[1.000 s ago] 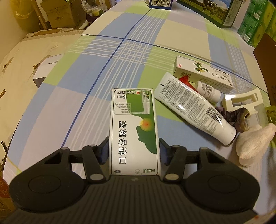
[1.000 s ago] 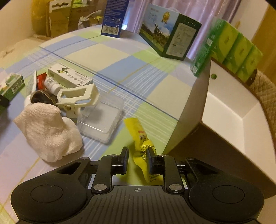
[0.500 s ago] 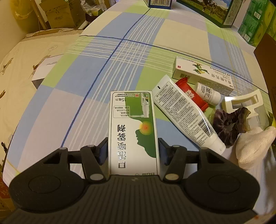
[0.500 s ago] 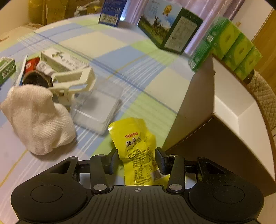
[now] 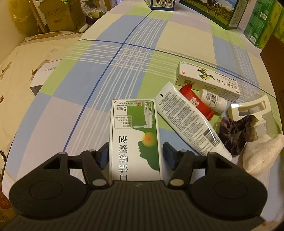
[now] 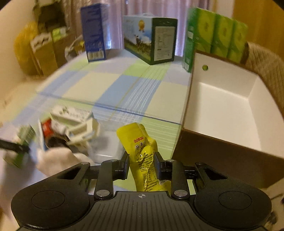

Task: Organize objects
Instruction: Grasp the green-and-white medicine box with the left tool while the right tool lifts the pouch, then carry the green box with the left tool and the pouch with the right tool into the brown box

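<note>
My left gripper (image 5: 135, 156) is shut on a green-and-white medicine box (image 5: 134, 128), which points away from me over the checked tablecloth. To its right lie a white tube (image 5: 188, 120), a red sachet (image 5: 193, 103), a small white bottle (image 5: 213, 100), a long white carton (image 5: 205, 80), a purple scrunchie (image 5: 236, 129) and a white cloth (image 5: 262, 152). My right gripper (image 6: 141, 163) is shut on a yellow snack packet (image 6: 140, 142) held above the table. Just right of it stands an open brown cardboard box (image 6: 221, 152) with a white inside.
A cream plastic holder (image 5: 248, 108) lies over a clear case (image 5: 266, 122). At the table's far end stand a blue carton (image 6: 94, 32), a cow-picture carton (image 6: 150, 39) and green tissue packs (image 6: 216, 33). The table edge drops off left, near floor boxes (image 5: 58, 16).
My right gripper closed on the yellow packet, lifted it and tilted up toward the open cardboard box. My left gripper kept the medicine box and shifted slightly against the pile.
</note>
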Available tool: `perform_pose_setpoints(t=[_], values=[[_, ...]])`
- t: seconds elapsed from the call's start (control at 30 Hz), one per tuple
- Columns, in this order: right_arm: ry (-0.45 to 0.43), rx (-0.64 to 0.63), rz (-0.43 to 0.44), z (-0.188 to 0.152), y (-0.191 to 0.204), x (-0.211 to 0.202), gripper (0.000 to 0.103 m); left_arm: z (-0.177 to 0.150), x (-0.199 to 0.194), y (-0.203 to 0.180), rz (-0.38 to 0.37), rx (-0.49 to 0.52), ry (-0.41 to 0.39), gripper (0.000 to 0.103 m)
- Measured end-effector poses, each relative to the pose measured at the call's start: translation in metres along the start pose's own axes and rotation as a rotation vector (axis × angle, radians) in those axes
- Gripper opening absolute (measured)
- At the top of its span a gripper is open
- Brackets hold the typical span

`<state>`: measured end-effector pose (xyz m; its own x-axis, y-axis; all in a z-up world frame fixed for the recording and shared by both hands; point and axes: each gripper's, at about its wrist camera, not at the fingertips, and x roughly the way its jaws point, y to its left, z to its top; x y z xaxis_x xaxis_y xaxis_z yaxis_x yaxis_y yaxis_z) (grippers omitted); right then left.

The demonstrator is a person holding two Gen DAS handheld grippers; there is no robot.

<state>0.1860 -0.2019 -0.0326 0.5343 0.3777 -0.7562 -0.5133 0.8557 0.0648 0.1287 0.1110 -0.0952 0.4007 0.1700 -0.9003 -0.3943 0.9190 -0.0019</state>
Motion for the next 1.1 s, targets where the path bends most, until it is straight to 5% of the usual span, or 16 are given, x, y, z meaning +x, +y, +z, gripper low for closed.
perform_pose_setpoints(t=[0.37, 0.67, 1.1], values=[[0.013, 0.100, 0.071, 0.001, -0.016, -0.022, 0.025, 0.001, -0.009, 0.000, 0.011, 0.016, 0.004, 0.051], [-0.026, 0.111, 0.107, 0.012, -0.016, -0.037, 0.025, 0.011, -0.059, -0.003, -0.022, 0.019, -0.071, 0.051], [-0.128, 0.136, 0.123, 0.031, -0.032, -0.074, 0.025, 0.044, -0.105, -0.080, -0.158, 0.168, -0.189, 0.051]])
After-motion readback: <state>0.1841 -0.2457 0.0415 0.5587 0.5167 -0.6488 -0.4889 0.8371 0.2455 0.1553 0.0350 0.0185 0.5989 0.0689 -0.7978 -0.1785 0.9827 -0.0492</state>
